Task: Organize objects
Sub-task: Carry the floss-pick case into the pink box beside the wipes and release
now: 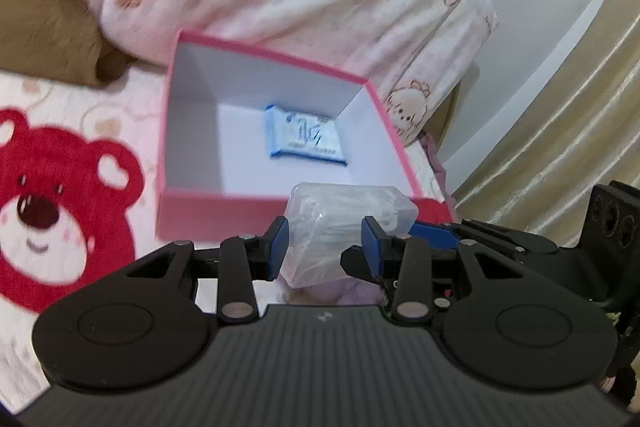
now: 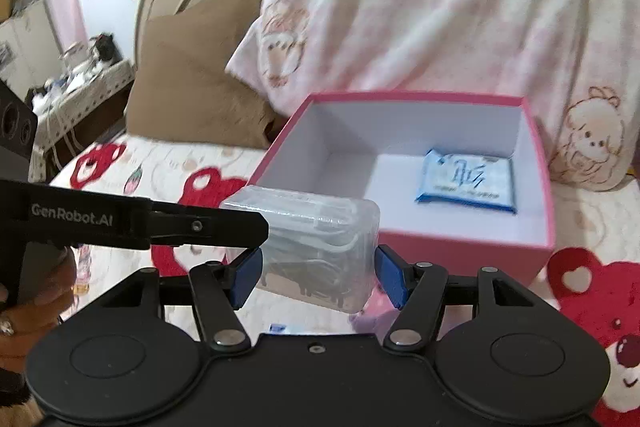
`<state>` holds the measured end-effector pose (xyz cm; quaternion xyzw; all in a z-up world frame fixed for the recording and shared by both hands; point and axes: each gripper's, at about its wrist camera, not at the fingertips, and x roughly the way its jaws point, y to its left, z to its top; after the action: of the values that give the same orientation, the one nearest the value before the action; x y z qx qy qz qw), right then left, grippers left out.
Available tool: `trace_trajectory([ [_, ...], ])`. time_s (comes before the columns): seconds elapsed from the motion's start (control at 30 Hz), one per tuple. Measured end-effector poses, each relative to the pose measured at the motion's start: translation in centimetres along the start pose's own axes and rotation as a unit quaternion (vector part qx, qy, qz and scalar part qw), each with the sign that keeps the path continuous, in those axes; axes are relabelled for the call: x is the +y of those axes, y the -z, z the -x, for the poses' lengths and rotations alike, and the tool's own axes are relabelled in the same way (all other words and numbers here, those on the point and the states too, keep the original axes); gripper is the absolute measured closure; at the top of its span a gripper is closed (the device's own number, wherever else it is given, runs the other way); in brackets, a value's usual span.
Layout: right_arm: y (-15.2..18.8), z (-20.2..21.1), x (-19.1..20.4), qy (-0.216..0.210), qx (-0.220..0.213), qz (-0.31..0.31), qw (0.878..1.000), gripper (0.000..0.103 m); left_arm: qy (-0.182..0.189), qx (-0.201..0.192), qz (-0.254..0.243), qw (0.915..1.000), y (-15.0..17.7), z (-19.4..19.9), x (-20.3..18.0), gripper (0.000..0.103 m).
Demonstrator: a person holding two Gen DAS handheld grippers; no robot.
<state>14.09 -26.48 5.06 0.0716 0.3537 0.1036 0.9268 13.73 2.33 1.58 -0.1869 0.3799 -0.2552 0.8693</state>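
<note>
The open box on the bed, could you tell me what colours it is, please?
The box is pink outside and white inside, clearest in the right wrist view.

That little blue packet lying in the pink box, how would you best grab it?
Probably straight down from above: the blue packet lies flat on the floor of the pink box, near its walls, so a sideways reach is blocked. Pinch across its shorter width, on the long edges.

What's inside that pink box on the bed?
Inside the pink box, one blue-and-white packet lies flat on the white floor; the rest looks bare. The near wall and a clear plastic case hide the front strip.
</note>
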Motion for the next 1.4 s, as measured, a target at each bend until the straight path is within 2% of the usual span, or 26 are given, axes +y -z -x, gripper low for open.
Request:
trace_trajectory([
  [0.17, -2.9, -0.1, -1.4, 0.015, 0.011, -0.003, 1.000, 0.038, -0.017, 0.022, -0.014, 0.9995, -3.7, -2.1, -1.7, 0.065],
  [0.4, -6.6, -4.8, -4.6, 0.038, 0.111, -0.030, 0.993, 0.040, -0.059, 0.113, 0.005, 0.9918, -8.2, -8.2, -1.7, 0.062],
  [0.6, -7.8, -9.9, -7.7, 0.048, 0.163, -0.043, 0.985, 0.041, -0.065, 0.145, 0.052, 0.9860, -9.6, -13.4, 0.6, 0.062],
  [0.87, -7.2, -15.2, -9.9, 0.066, 0.237, -0.049, 0.968, 0.042, -0.070, 0.191, 0.116, 0.9723, -8.8, -18.9, 3.8, 0.062],
  [1.13, -7.0, -18.0, -10.3, 0.085, 0.263, -0.026, 0.961, 0.042, -0.075, 0.210, 0.139, 0.9650, -8.3, -21.1, 5.2, 0.062],
  [1.3, -6.9, -18.1, -9.4, 0.113, 0.252, 0.035, 0.960, 0.043, -0.087, 0.212, 0.147, 0.9623, -8.4, -22.0, 5.0, 0.064],
  [1.4, -6.8, -16.6, -8.9, 0.105, 0.227, 0.076, 0.965, 0.042, -0.111, 0.208, 0.132, 0.9627, -8.5, -21.6, 4.8, 0.064],
])
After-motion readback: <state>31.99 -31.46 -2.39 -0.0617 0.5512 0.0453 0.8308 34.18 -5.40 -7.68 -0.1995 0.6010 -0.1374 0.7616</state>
